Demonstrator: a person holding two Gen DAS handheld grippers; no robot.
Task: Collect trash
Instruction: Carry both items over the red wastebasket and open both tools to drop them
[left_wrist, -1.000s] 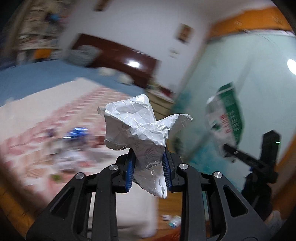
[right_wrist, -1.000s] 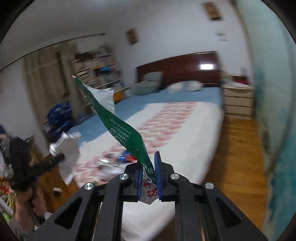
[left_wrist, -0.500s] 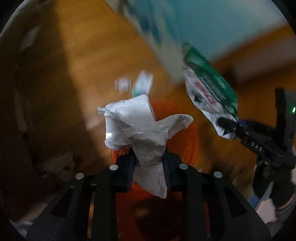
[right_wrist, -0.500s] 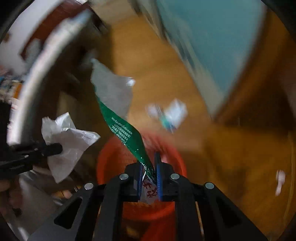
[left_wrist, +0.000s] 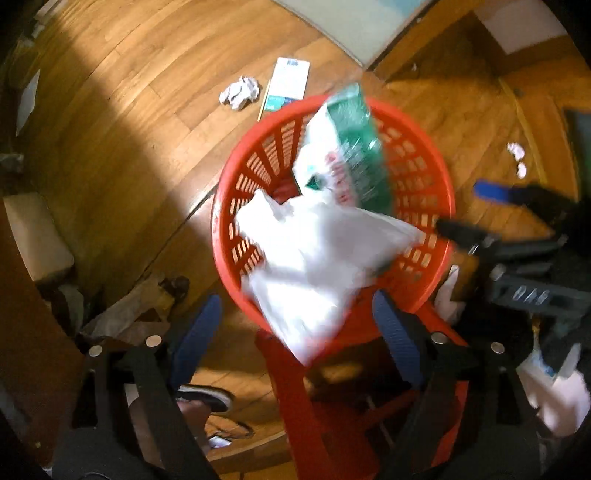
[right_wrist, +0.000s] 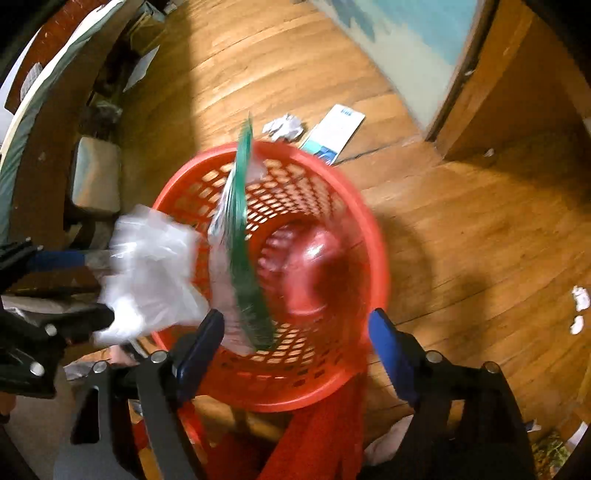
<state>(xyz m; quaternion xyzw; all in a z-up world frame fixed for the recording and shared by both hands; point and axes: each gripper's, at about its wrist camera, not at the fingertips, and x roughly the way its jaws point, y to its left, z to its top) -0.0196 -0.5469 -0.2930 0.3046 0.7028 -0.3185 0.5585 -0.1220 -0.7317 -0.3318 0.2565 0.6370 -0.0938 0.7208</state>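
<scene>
A red plastic basket (left_wrist: 439, 173) stands on a red stool, seen from above in both views (right_wrist: 376, 236). My left gripper (left_wrist: 295, 325) is open over its near rim; a crumpled white wrapper (left_wrist: 317, 258) hangs blurred in the air above the basket, free of the jaws. My right gripper (right_wrist: 295, 332) is open too; the green and white wrapper (right_wrist: 240, 243) is loose over the basket mouth. The white wrapper (right_wrist: 147, 273) shows at the left beside my left gripper's fingers (right_wrist: 59, 258).
Wooden floor all round. A crumpled paper ball (left_wrist: 240, 92) and a flat white and teal carton (left_wrist: 286, 86) lie beyond the basket. Small white scraps (right_wrist: 580, 306) lie to the right. A grey cushion (right_wrist: 96, 173) and bed edge are at the left.
Both grippers have opened over the basket. The white wrapper and the green wrapper have left the jaws and are falling. The view is now steady over the basket.
</scene>
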